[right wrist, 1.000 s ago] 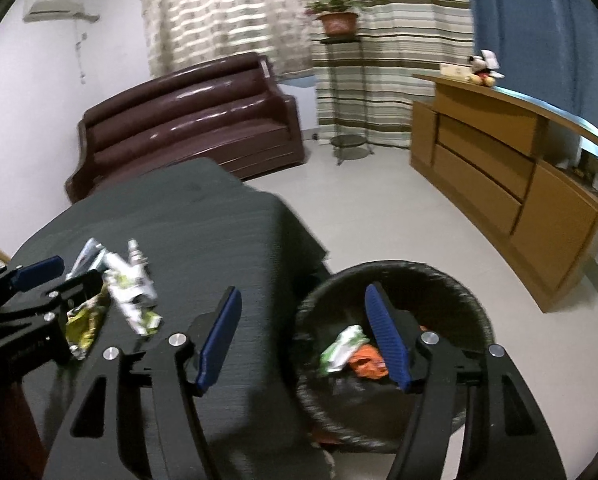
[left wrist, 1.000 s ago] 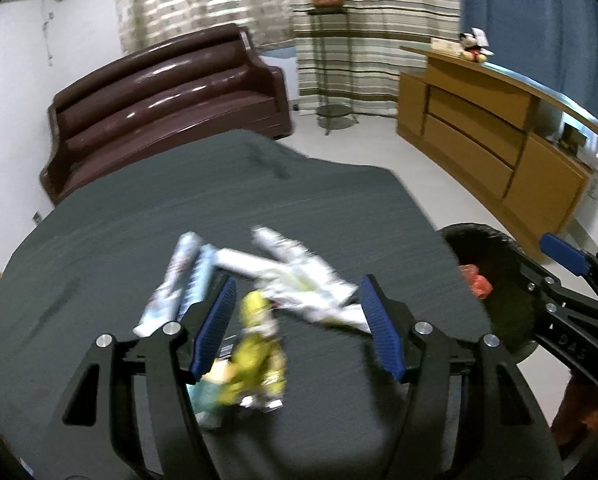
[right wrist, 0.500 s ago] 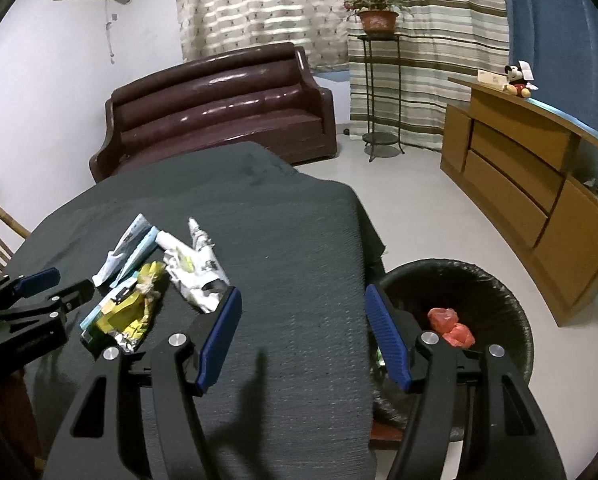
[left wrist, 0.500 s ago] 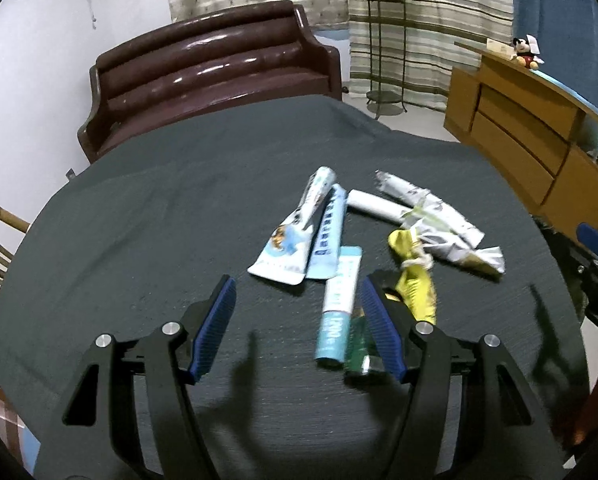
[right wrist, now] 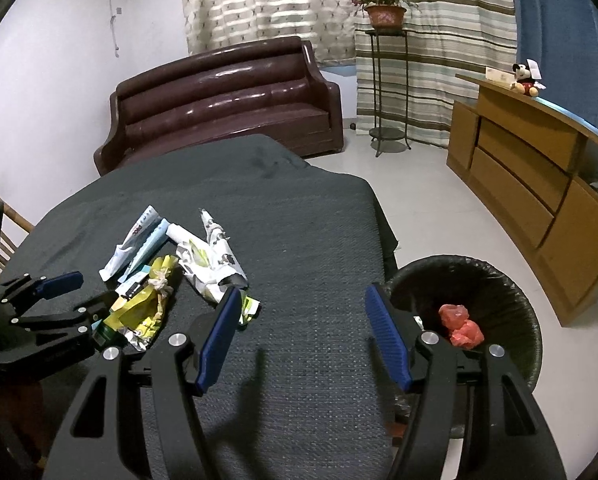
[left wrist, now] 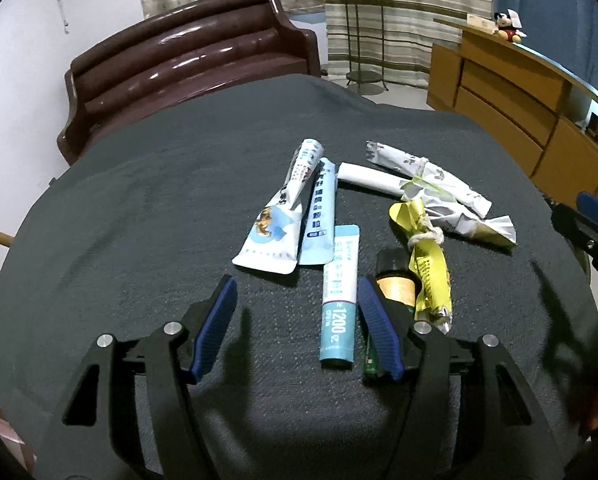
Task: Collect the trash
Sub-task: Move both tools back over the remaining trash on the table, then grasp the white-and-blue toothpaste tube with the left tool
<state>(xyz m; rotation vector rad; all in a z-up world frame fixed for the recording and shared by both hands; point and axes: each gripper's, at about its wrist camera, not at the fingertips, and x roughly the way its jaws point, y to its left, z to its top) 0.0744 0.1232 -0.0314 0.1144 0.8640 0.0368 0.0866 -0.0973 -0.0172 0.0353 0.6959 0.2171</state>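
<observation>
We see one table (left wrist: 139, 208) under a dark cloth and one black bin (right wrist: 511, 300) on the floor just beside it, holding one red wad (right wrist: 461, 324). On the cloth lie three tubes (left wrist: 338, 292), one white roll (left wrist: 369, 179), two white wrappers (left wrist: 439, 178), one yellow wrapper (left wrist: 429, 264) and one bottle (left wrist: 395, 284). The left gripper (left wrist: 295, 326) hangs half open over the nearest tube, gripping nothing. The right gripper (right wrist: 305, 336) is half open and empty above bare cloth.
</observation>
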